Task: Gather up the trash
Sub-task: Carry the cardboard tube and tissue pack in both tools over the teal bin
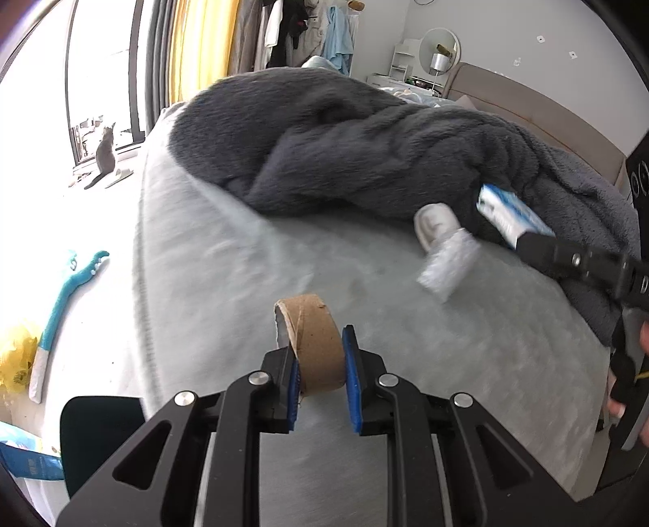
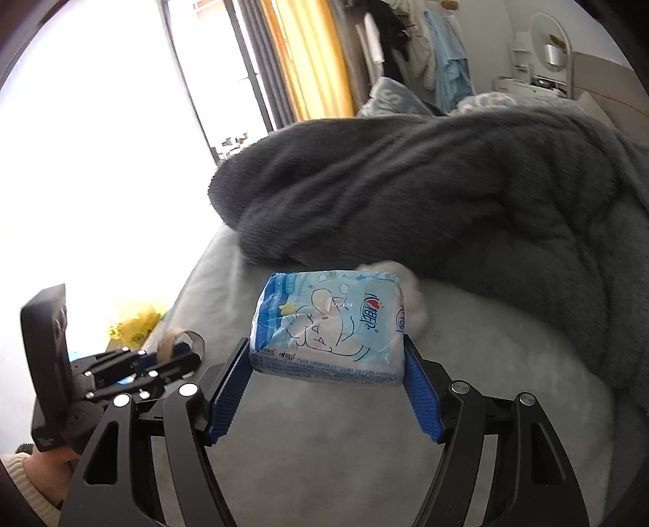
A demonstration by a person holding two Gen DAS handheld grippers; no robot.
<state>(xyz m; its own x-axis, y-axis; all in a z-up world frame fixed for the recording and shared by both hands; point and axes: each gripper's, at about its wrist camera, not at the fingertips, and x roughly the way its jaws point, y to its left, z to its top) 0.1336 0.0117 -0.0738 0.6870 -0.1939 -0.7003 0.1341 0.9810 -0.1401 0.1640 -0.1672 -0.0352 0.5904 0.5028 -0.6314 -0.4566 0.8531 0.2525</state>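
On the pale grey bed, the left gripper clamps a brown cardboard tube that could crush, while the right gripper pinches a slippery blue-and-white tissue pack that might slide free.

A bed with a pale grey cover fills the near scene, a dark grey fleece blanket heaped across its far side. Far left, a bright window glares white beside yellow curtains. Clothes hang against the far wall, and a round mirror stands far right.
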